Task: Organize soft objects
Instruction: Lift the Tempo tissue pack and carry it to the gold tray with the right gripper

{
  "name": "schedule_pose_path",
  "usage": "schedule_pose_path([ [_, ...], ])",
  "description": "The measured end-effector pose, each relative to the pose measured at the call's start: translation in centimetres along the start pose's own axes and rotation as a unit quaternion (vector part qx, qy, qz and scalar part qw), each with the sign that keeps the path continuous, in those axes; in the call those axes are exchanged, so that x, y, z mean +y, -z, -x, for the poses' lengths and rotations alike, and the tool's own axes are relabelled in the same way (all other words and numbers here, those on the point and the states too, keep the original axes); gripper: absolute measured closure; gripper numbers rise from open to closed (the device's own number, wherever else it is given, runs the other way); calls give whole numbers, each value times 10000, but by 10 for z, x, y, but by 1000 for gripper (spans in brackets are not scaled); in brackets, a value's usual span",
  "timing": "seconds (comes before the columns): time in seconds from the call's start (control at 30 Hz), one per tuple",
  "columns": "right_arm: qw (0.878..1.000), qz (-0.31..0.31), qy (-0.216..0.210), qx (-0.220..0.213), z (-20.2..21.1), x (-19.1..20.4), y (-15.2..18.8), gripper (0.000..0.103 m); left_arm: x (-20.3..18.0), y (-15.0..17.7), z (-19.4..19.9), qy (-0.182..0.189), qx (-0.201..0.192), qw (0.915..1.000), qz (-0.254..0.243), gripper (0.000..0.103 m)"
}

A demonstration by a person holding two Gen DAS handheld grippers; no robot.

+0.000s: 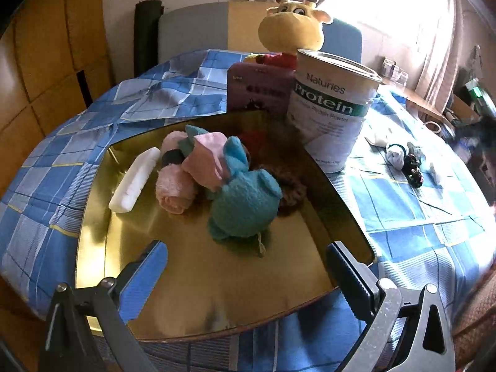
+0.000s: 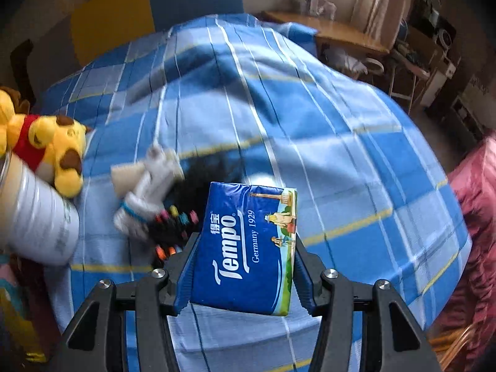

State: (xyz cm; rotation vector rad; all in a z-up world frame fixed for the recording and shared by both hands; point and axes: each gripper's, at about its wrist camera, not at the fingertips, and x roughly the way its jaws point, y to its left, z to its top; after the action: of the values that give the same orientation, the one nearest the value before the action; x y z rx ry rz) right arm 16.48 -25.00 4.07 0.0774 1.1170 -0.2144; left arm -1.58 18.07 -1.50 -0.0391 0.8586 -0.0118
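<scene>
In the left wrist view a gold tray [image 1: 192, 285] holds a teal towel [image 1: 245, 204], pink rolled towels [image 1: 176, 189], a white soft bar [image 1: 135, 179] and dark brown and red pieces behind. My left gripper [image 1: 248, 266] is open and empty, low over the tray's near part. In the right wrist view my right gripper [image 2: 243, 266] is shut on a blue Tempo tissue pack [image 2: 245, 248], held above the blue checked cloth [image 2: 325, 155]. White socks [image 2: 148, 192] and a black item with coloured dots [image 2: 176, 220] lie left of it, blurred.
A Protein can [image 1: 331, 111] and a purple box [image 1: 259, 90] stand behind the tray, with a yellow giraffe plush [image 1: 291, 31] beyond; the plush [image 2: 52, 148] and can [image 2: 34, 214] also show at the right wrist view's left. Socks [image 1: 400, 155] lie right of the can. A desk [image 2: 325, 31] stands beyond.
</scene>
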Motion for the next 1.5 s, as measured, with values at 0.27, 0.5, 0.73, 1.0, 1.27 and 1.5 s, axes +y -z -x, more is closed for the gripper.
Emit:
schedule_pose_path([
  [0.27,9970,182,190,-733,58,76,-120,48,3,0,3,156,-50,9998,-70,0],
  [0.5,9841,534,-288,-1672,135,183,-195,48,11,-2,6,216,-119,9997,11,0],
  [0.73,9487,1876,-1576,-1997,166,334,-177,48,25,-1,8,117,-147,9997,170,0],
  [1.0,8723,3749,-2861,-1292,155,437,-55,49,67,5,22,-304,-210,9965,755,0],
  [1.27,8226,4793,-3044,-295,101,461,84,49,126,13,43,-1031,-355,9817,1564,0],
  [1.5,8056,4993,-3163,399,60,475,168,49,170,26,55,-1631,-378,9621,2153,0],
])
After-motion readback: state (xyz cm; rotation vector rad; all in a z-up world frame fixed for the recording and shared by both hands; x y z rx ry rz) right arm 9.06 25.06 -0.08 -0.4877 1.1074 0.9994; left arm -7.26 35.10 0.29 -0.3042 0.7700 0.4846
